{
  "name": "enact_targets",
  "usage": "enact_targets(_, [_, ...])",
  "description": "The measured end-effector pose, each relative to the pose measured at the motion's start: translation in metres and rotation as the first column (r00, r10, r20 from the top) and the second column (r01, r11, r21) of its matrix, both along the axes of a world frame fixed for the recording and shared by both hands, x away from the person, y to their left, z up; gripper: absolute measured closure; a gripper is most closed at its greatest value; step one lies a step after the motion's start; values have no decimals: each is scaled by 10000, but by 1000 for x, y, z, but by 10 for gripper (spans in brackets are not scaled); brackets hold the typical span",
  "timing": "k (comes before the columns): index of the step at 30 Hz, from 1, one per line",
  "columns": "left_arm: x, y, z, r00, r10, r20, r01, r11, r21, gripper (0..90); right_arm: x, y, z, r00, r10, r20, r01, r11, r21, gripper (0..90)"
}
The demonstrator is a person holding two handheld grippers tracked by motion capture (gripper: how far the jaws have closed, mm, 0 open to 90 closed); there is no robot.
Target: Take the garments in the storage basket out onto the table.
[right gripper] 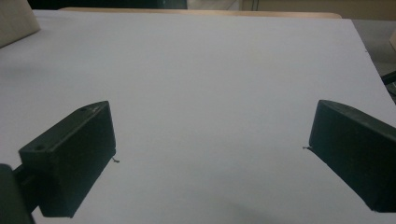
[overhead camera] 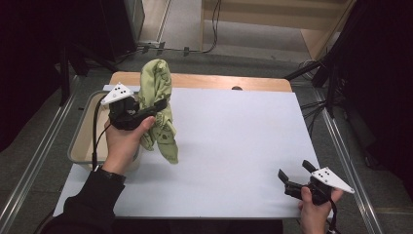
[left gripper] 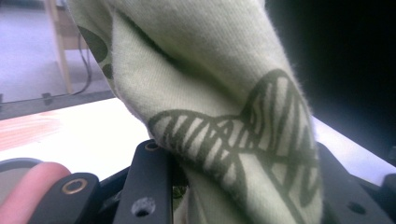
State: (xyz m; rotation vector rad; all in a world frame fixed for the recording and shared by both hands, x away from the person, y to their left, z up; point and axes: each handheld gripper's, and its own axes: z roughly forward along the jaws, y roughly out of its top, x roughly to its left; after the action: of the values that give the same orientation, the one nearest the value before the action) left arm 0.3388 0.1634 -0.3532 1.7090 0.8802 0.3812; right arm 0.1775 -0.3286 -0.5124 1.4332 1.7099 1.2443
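Observation:
A pale green cloth [overhead camera: 158, 105] with a dark printed pattern hangs above the white table top [overhead camera: 234, 146] at the left. My left gripper [overhead camera: 151, 108] is shut on the bunched cloth, part of which stands up over the jaws while the rest dangles below. In the left gripper view the cloth [left gripper: 210, 107] is pinched between the two black jaws, close to the lens. My right gripper [overhead camera: 296, 170] rests low at the table's front right corner. Its jaws stand open, wide apart with nothing between them, over the bare white surface [right gripper: 210, 70].
A shallow beige bin [overhead camera: 83, 134] stands off the table's left edge, beside my left hand. The wooden far edge of the table [overhead camera: 204, 80] runs behind the white sheet. Dark stands and cables surround the table on both sides.

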Motion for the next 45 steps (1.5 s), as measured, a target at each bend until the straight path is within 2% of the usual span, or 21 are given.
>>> enact_targets(9, [-8, -21, -5, 9985, -530, -114, 528, 9985, -132, 628, 0, 0, 0, 10000, 5, 9, -5, 10000, -25, 0])
enact_targets(18, [-13, -36, -25, 9953, -830, -495, 826, 9965, -89, 623, 0, 1, 0, 10000, 24, 5, -24, 10000, -42, 0])
enact_targets(26, [-19, -51, -40, 9919, -1087, -656, 1096, 9939, 109, 621, 0, 2, 0, 10000, 70, -23, -70, 10000, -55, 0])
enact_targets(38, [-26, -71, -64, 9831, -1445, -1126, 1494, 9881, 366, 617, 1, 2, 0, 9999, 100, 9, -100, 9999, -116, 0])
enact_targets(45, [-30, -81, -79, 9743, -1730, -1441, 1813, 9823, 466, 616, 1, 3, 0, 10000, 81, -45, -81, 9999, -65, 0])
